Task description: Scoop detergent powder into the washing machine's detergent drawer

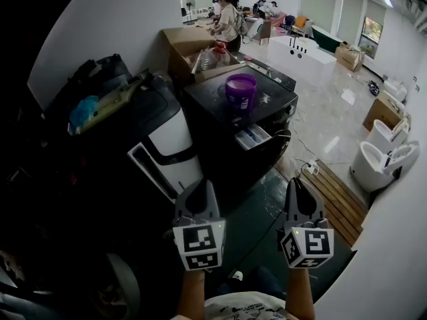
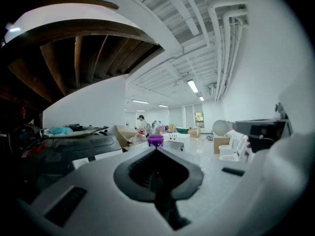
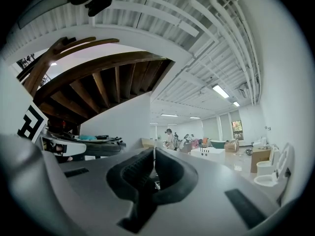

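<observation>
1. Left gripper [image 1: 198, 185] and right gripper [image 1: 295, 181] hang low, just in front of the person's body. They sit side by side but apart, noses aimed forward at the machine and marker cubes [image 1: 199, 243] turned up to the head camera.
2. Each gripper view shows its two dark pads pressed together, with nothing between them. Neither tool holds anything.
3. Both forearms [image 1: 192, 292] are tucked in and roughly parallel. Neither is reaching, so the grippers are well apart from everything the task needs.
4. Judging from this, the step in hand is the approach. Bring both tools up and forward together, and part one pair of jaws before they reach anything to be grasped.
5. Ahead, the detergent drawer [image 1: 252, 137] stands pulled out of the front of the dark washing machine [image 1: 212, 99]. Its pale compartments face upward.
6. A purple tub [image 1: 241, 91] stands on the machine's top, just behind and above the drawer. It probably holds the powder, but its contents and any scoop cannot be made out.
7. The tub sits so near the drawer that the carry should be short. A loaded scoop is best kept level and tipped only once it is over a compartment.
8. Far behind, a person [image 1: 227, 20] works at a table and a white bathtub [image 1: 303, 51] stands on the floor. Neither concerns the job.
</observation>
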Available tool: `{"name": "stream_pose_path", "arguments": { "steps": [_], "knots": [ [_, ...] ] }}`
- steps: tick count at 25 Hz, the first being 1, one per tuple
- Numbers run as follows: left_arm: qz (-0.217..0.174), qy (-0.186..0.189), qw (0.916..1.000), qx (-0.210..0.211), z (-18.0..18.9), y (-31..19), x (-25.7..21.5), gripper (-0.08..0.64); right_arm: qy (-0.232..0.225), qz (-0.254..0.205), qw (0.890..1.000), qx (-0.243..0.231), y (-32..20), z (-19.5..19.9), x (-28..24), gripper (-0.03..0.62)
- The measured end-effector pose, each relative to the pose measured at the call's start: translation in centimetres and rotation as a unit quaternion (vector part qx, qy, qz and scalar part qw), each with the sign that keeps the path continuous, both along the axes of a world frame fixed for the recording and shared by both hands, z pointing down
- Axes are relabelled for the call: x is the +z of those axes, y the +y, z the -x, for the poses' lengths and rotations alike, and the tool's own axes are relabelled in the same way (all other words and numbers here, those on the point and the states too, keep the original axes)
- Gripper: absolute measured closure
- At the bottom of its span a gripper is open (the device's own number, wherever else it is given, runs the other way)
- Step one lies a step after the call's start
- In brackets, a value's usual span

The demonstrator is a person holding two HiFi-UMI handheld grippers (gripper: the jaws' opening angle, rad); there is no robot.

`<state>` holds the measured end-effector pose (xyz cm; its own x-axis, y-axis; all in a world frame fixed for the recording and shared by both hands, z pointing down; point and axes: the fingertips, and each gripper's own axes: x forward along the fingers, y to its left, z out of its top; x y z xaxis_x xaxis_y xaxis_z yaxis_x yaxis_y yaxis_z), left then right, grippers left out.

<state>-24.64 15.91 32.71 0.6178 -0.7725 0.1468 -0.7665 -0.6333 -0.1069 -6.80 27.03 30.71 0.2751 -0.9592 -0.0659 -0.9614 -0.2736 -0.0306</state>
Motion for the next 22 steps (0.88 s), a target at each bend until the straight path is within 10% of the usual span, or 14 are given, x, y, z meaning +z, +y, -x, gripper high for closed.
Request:
{"name": "stream_pose_path", "arguments": {
  "steps": [22],
  "knots": [
    [-0.001, -0.007, 0.9994, -0.034, -11.6, -8.1, 0.1, 0.558, 0.005, 0.003, 0.999, -0.032, -9.3, -12.0, 0.0, 0.572]
  ]
}}
